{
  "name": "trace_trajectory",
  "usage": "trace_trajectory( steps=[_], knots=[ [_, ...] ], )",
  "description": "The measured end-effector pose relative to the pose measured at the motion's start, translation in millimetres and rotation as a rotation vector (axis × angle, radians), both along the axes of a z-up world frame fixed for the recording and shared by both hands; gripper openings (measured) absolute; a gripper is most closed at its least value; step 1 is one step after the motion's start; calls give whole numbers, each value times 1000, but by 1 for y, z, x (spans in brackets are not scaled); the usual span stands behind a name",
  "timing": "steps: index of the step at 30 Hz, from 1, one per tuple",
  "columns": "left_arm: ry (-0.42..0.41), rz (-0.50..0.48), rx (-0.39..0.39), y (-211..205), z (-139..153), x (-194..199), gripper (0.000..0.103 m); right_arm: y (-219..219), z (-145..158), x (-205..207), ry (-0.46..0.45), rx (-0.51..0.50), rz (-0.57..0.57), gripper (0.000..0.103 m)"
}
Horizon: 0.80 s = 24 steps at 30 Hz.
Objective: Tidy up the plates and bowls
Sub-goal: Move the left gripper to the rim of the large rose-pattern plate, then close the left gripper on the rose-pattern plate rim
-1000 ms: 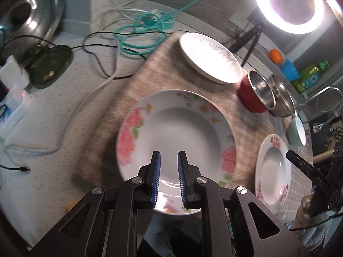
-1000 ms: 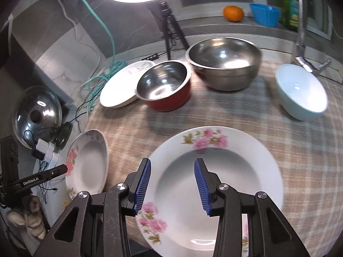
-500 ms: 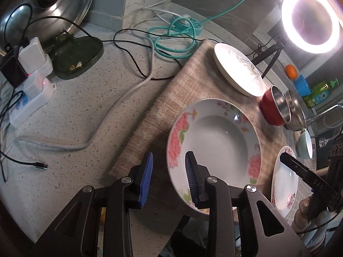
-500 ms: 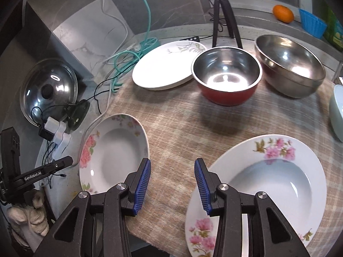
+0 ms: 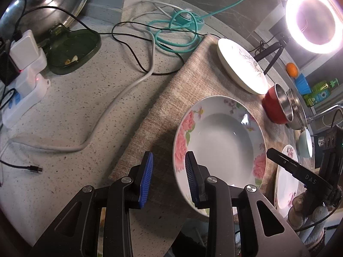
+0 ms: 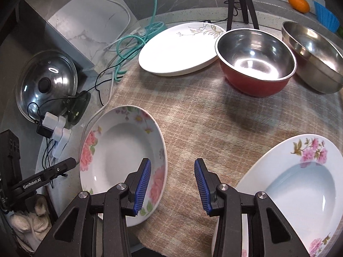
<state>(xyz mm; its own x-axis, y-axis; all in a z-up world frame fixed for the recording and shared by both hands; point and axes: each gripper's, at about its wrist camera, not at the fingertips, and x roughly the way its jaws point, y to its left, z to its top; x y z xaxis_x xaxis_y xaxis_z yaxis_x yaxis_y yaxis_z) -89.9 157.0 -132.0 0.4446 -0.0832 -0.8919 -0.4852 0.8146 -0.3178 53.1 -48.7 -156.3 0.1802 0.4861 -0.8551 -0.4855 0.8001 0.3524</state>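
- Left wrist view shows our left gripper [image 5: 168, 176] with its blue pads part-way apart and nothing between them; the jaws have just been opening. The pink-rose soup plate [image 5: 220, 143] lies just ahead and to the right of this claw, with the right pad over its near-left rim.
- Right wrist view shows our right gripper [image 6: 172, 185] standing moderately open and empty above the checked cloth [image 6: 214, 111]. The same rose plate sits just left of this claw, under its left pad, and a second floral plate [image 6: 300, 192] lies close on its right.
- Farther ahead of the right claw stand the flat white plate [image 6: 180, 49], the red bowl [image 6: 255, 62] with a steel lining, and beside it the steel bowl [image 6: 315, 55].
- We judge the step in hand to be taking hold of the rose plate to stack it with its mate. To do it well, we would straddle the raised rim with one pad above and one below, coming in low where the plate overhangs the cloth edge, then close firmly before lifting.
- We would keep the plate level while it travels, since glazed china may slip in narrow pads.
- Readable writing: "GenRobot.AI" on the left claw's finger in the right view, and "DAS" on the right claw's finger in the left view.
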Motion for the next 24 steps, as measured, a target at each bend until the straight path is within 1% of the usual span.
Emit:
trace_trajectory(
  steps=[4, 7, 10, 14, 18, 24],
  knots=[
    [4, -7, -9, 0, -5, 4, 29, 6, -4, 2, 8, -10, 6, 36],
    [6, -9, -13, 0, -7, 6, 29, 8, -8, 4, 23, -11, 6, 33],
    [11, -11, -20, 1, -10, 9, 29, 9, -11, 6, 39, -7, 4, 29],
    [15, -17, -22, 1, -11, 11, 29, 9, -15, 9, 62, 4, 1, 22],
    [22, -22, -22, 0, -14, 13, 18, 10, -16, 10, 74, 19, 5, 19],
    [13, -34, -15, -3, -13, 15, 9, 13, -16, 11, 83, 26, 18, 14]
  ],
)
